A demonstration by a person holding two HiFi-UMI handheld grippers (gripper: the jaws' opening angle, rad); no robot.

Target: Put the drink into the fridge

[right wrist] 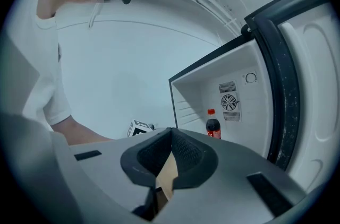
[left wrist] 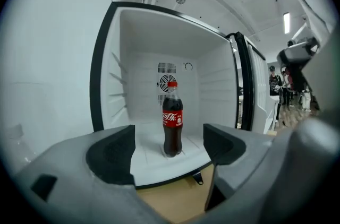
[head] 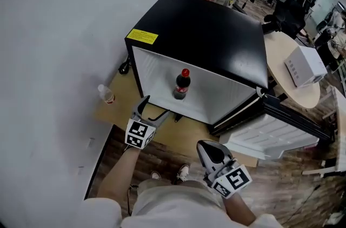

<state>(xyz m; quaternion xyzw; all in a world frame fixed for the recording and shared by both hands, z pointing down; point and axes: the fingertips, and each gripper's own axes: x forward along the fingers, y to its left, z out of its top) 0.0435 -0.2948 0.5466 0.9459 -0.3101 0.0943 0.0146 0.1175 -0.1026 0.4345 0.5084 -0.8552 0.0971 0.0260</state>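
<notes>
The left gripper (head: 150, 112) hangs before the open fridge (head: 205, 32), jaws spread wide with nothing between them. The cola bottle (head: 181, 85) stands beyond them, untouched, alone on the fridge's white floor. It is upright, red cap on top. Off right, the right gripper (head: 208, 147) has its jaws pressed together, empty.

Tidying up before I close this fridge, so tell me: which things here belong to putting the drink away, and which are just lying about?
Job: cola bottle, standing inside the fridge; open fridge door.
Lying about: clear plastic bottle beside the fridge; white box on the round table.
</notes>
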